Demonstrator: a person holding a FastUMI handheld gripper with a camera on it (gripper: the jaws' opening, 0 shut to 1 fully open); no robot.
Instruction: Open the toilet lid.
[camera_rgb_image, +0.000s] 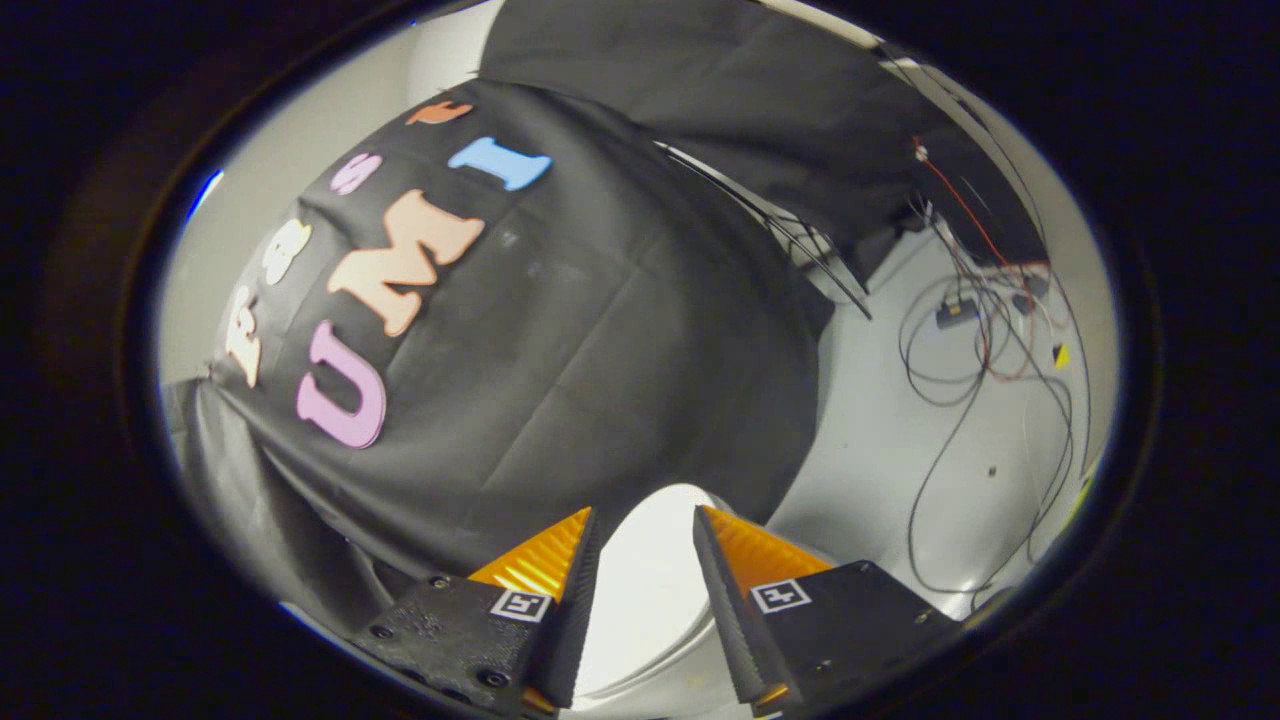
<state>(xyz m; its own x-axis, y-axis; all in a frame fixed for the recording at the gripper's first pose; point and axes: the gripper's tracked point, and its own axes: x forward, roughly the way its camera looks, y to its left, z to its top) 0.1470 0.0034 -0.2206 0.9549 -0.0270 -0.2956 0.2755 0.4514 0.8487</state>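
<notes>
Jaws apart over white toilet lid (645, 590), apparently; cables (950, 400) cross floor (880, 450).

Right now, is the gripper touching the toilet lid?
Cannot tell. In the gripper view the open gripper frames the white toilet lid, but no contact or gap shows plainly.

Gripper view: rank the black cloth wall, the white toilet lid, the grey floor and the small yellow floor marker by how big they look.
1. Black cloth wall
2. Grey floor
3. Toilet lid, partly hidden by the open gripper
4. Yellow floor marker
</notes>
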